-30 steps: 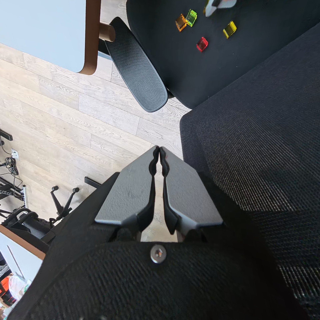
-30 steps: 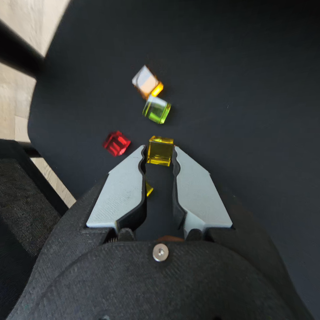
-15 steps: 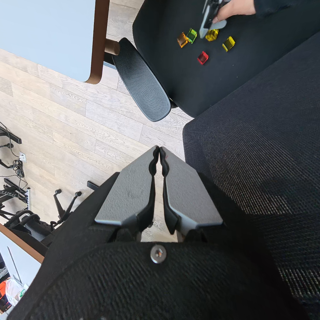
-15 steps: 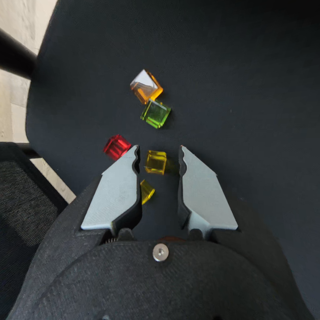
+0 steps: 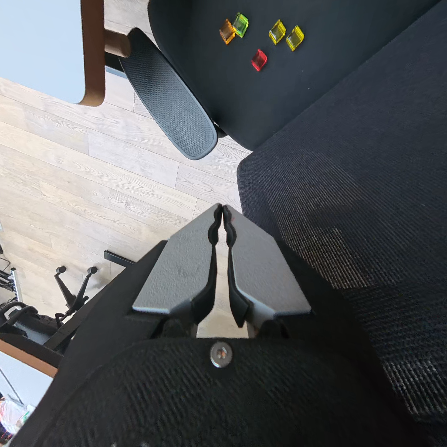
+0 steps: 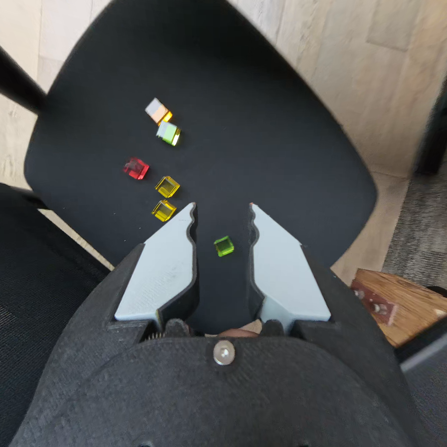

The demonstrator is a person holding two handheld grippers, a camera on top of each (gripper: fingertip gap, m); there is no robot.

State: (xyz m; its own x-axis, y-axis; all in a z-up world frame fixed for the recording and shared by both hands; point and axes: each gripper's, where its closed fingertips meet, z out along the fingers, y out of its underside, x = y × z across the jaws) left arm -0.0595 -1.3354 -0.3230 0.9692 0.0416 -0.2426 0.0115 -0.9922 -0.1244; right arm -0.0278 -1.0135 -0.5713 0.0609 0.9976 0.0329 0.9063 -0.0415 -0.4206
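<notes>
The right tool (image 6: 222, 206), its jaws spread and empty, hovers over the black fabric chair seat (image 6: 266, 121) with a small translucent green cube (image 6: 224, 246) lying between them, near the seat's near edge, while the left tool (image 5: 222, 211), pressed together, hangs well apart over the wooden floor (image 5: 96, 181).

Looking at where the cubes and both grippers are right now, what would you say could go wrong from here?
1. The small green cube lies near the chair seat front edge, below the open right gripper; a nudge might knock it off.
2. The two yellow cubes sit close together beside the left finger, so closing there may bump both.
</notes>
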